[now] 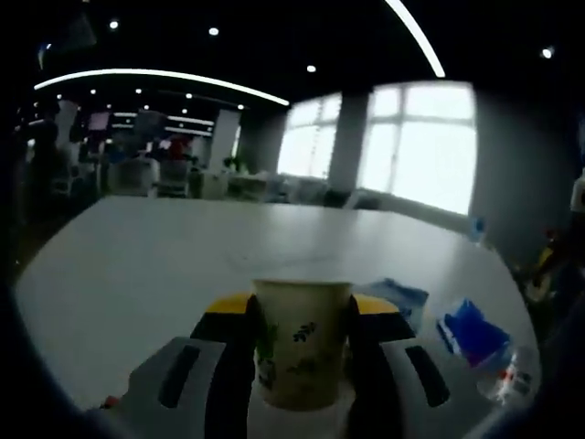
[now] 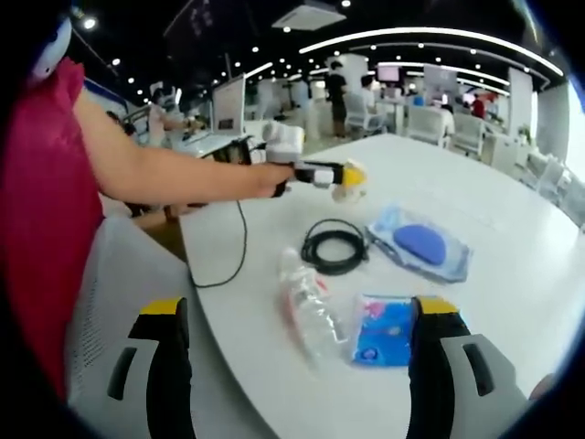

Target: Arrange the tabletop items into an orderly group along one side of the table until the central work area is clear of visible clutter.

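In the left gripper view we see our left gripper [image 1: 302,366] clamped on a paper cup [image 1: 301,340], cream with a dark leaf print; we cannot tell what is inside. It is held above the white table [image 1: 146,265], with blue packets [image 1: 472,331] to its right. In the right gripper view our right gripper [image 2: 302,366] has its jaws wide apart, holding nothing, over a clear plastic bottle [image 2: 306,306] lying flat, a blue packet [image 2: 384,331], a coiled black cable [image 2: 335,245] and a bagged blue item [image 2: 422,242]. Farther off, a person's arm [image 2: 174,174] holds the left gripper.
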Tool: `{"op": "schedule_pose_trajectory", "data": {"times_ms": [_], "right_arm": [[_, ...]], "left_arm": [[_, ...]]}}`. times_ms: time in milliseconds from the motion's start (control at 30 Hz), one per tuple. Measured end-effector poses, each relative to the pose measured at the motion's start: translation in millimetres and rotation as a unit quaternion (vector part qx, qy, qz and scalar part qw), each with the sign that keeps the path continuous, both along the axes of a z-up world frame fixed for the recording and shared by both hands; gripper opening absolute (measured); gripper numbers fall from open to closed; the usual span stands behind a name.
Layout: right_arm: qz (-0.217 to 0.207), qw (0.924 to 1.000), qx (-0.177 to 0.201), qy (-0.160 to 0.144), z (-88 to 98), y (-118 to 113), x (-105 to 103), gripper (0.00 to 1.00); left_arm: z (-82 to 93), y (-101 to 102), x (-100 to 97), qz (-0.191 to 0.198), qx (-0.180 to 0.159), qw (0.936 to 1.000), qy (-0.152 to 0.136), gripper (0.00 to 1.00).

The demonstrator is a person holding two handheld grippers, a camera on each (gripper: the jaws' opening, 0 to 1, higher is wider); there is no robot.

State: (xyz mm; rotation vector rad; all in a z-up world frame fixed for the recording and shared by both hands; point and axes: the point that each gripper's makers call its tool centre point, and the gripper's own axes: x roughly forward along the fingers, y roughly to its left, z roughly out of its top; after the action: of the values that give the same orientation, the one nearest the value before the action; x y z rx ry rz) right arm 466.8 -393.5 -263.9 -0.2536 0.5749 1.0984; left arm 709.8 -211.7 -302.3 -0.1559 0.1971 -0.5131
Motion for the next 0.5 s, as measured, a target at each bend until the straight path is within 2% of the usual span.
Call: {"op": "schedule_pose_trajectory", "data": {"times_ms": [333,500], "right_arm": [[-0.002,1.0000,-0.007,0.003,-1.0,-3.0,3.8,1.00],[-0.002,0.9999,-0.010,0.004,-1.4,-3.5,4.0,1.00]], "left_arm": [[-13.9,-2.6,12.6,0.008,-0.004,1.0000,-0.005,0.37],[-14.8,-1.3,16.0,0.014,-0.008,0.9997,-0.019,0.36]]}}
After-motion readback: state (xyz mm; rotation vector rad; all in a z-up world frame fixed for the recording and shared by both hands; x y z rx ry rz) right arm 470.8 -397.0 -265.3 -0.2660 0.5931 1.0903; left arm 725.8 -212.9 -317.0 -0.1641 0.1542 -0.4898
